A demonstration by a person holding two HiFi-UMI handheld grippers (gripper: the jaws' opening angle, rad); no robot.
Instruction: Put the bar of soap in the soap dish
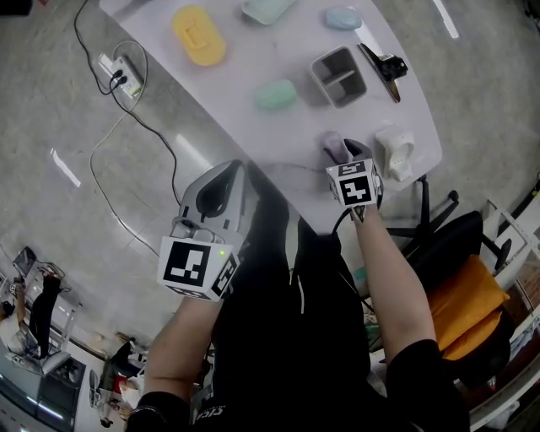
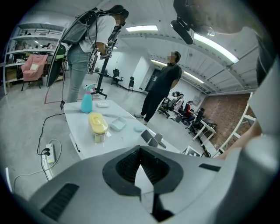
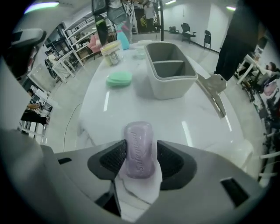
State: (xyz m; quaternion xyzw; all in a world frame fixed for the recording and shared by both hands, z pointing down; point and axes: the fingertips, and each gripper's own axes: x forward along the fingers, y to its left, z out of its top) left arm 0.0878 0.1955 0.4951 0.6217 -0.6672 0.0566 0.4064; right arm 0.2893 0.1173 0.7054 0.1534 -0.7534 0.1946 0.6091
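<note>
Right gripper [image 3: 141,161]: points steeply down, jaws apart, straddling the purple soap bar [image 3: 139,142]. Pads flank its long sides. It doesn't look clamped, with a sliver of gap on the right side.
Soap bar: flat on the white table [image 3: 192,122], at the near end, near a white holder [image 1: 395,152]. Not in any dish yet.
Left gripper [image 2: 141,171]: tips together, nothing in it, off the table's near edge, idle.
Soap dish: probably the pale green tray [image 1: 268,8] at the far end, well apart from the soap. Not sure, since the mint oval case [image 3: 119,78] is another candidate.
Step in hand: closing on the bar, as I judge it.
Do it well: centre the bar between the pads. Sit low enough that the pads catch the flat sides, not the rounded top edge. Squeeze gently, because soap is slick and can squirt out.
Lift: straight up before travelling.
Route: clear the grey two-slot bin [image 3: 168,74], which stands on the way to the far end.
Risk: bar twists in the pads, or slips and drops short of the dish.
</note>
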